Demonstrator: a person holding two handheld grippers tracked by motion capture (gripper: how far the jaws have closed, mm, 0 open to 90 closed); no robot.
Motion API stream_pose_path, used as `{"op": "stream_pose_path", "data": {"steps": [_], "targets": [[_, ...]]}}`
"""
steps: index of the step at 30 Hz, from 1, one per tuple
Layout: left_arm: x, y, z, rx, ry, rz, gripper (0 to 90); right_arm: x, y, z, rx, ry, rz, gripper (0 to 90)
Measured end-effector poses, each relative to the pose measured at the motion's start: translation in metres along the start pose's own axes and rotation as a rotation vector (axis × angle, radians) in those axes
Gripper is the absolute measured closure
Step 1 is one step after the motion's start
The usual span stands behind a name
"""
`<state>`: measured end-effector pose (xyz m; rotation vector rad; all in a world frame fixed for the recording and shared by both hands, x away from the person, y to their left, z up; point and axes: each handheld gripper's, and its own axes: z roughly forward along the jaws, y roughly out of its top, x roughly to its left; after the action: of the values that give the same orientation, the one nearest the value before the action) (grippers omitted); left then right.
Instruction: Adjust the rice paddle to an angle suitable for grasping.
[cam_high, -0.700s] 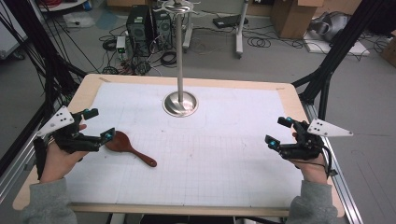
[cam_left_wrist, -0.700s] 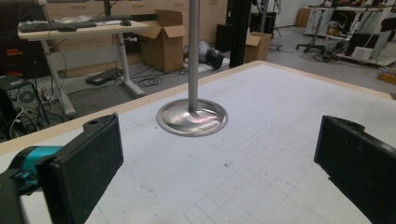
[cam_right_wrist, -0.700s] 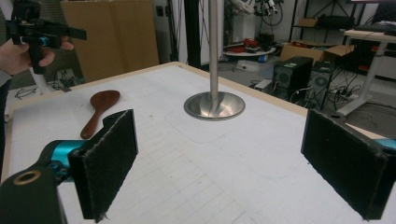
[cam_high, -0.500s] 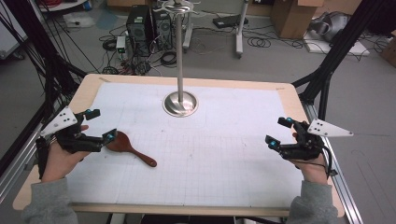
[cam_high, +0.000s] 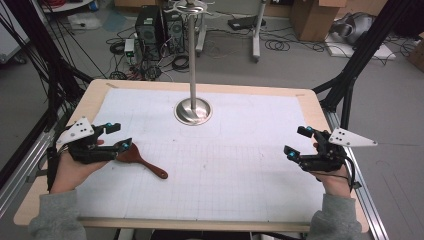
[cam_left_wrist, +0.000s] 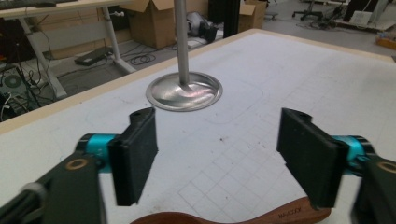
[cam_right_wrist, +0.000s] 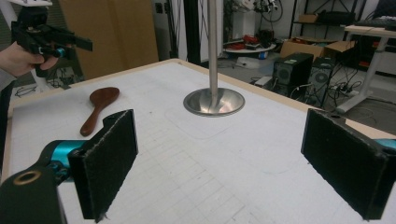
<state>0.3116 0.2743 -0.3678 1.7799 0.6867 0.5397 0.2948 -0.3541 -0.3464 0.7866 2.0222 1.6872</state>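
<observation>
Even, bright overhead light; soft shadows; glare on stand base (cam_left_wrist: 183, 91) (near fingers slightly blurred).

A: Colours? Wooden spoon (cam_high: 141, 158) is dark reddish-brown, pale lettering on the handle.
B: Mat (cam_high: 240, 165)?
A: White, faint grey grid lines. Table (cam_high: 95, 97) edge is light tan wood.
B: Stand?
A: Metal stand (cam_high: 193, 111), shiny silver base and pole.
B: Grippers?
A: Left gripper (cam_high: 116, 136) and right gripper (cam_high: 298, 141) both black with cyan accents, each with a light grey plate with dark dots on top. Sleeves (cam_high: 55, 220) are grey.
</observation>
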Motion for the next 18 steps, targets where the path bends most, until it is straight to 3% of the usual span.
{"op": "stream_pose_path", "data": {"steps": [1, 2, 3, 11, 12, 18], "targets": [[-0.001, -0.001, 0.001, 0.006, 0.004, 0.002, 46.3, 0.001, 0.000, 0.000, 0.001, 0.003, 0.007, 9.5], [-0.001, -0.002, 0.002, 0.015, 0.010, 0.013, 46.3, 0.001, 0.000, 0.000, 0.001, 0.003, 0.007, 9.5], [-0.002, -0.002, 0.002, 0.017, 0.016, 0.021, 55.2, 0.000, 0.000, 0.000, 0.002, 0.005, 0.003, 9.5], [-0.006, -0.004, 0.007, 0.060, 0.026, 0.042, 73.9, 0.001, 0.000, 0.001, 0.011, 0.012, 0.001, 9.5], [-0.007, -0.005, 0.008, 0.064, 0.027, 0.036, 80.3, 0.001, 0.000, 0.001, 0.010, 0.012, -0.007, 9.5], [-0.003, -0.011, 0.015, 0.105, 0.060, 0.008, 88.7, 0.002, 0.000, 0.001, 0.015, 0.015, -0.003, 9.5]]}}
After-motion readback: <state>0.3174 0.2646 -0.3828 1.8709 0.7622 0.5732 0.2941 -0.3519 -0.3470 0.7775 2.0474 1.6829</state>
